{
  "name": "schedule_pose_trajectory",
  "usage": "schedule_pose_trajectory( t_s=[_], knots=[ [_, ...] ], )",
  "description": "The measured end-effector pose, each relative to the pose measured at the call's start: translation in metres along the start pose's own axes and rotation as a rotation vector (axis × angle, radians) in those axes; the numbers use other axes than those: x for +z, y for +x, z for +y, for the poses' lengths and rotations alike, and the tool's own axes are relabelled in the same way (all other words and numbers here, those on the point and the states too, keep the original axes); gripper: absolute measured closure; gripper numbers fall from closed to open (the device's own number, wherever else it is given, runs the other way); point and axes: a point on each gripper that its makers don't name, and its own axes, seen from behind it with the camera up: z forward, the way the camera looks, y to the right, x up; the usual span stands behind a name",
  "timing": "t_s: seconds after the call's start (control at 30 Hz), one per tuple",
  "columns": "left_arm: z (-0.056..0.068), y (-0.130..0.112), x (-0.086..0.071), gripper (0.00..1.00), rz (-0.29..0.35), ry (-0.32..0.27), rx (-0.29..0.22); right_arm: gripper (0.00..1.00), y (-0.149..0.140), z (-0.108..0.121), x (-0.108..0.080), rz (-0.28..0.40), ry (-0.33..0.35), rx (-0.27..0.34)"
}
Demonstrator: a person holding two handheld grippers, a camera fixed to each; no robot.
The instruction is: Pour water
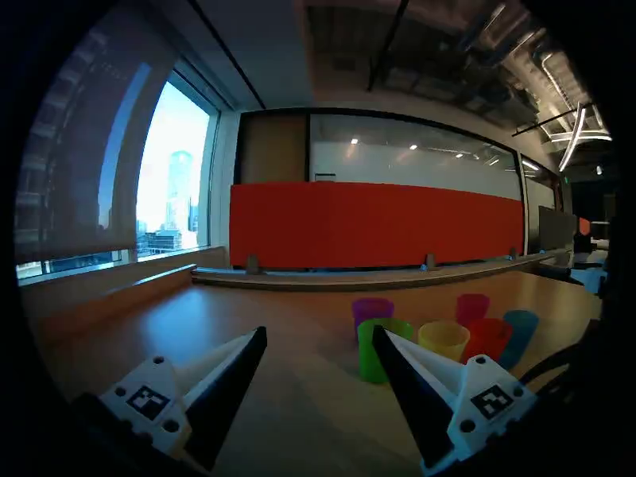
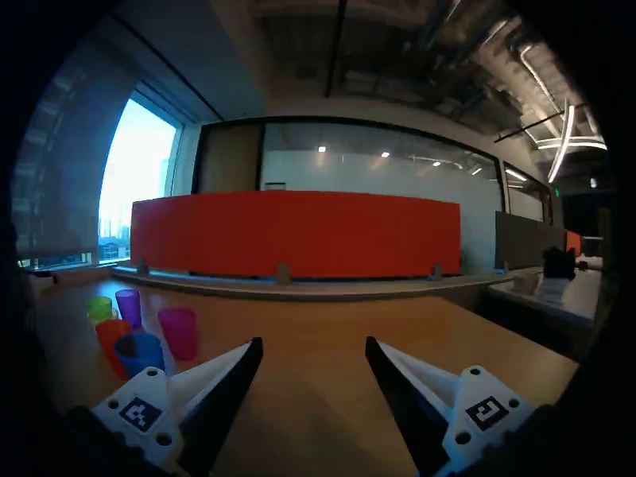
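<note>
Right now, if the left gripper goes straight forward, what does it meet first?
Probably the green cup, which stands slightly right of the left gripper's line above the wooden table; depth is unclear.

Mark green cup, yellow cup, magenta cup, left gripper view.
green cup [image 1: 370, 350], left gripper view, left side wall.
yellow cup [image 1: 445, 340], left gripper view, front wall.
magenta cup [image 1: 472, 308], left gripper view, front wall.

Smooth, lightly glossy wooden table [image 1: 310, 409]; translucent coloured plastic cups [image 1: 444, 337]; matt red partition panel [image 1: 374, 226]
</note>
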Motion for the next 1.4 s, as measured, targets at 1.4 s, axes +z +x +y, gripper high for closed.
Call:
schedule_pose_trajectory(
  t_s=[1.4],
  knots=[
    [-0.007,0.192,0.042,0.01,-0.062,-0.172,-0.057,0.0,0.219,-0.056,0.018,0.006,0.169,0.003]
  ],
)
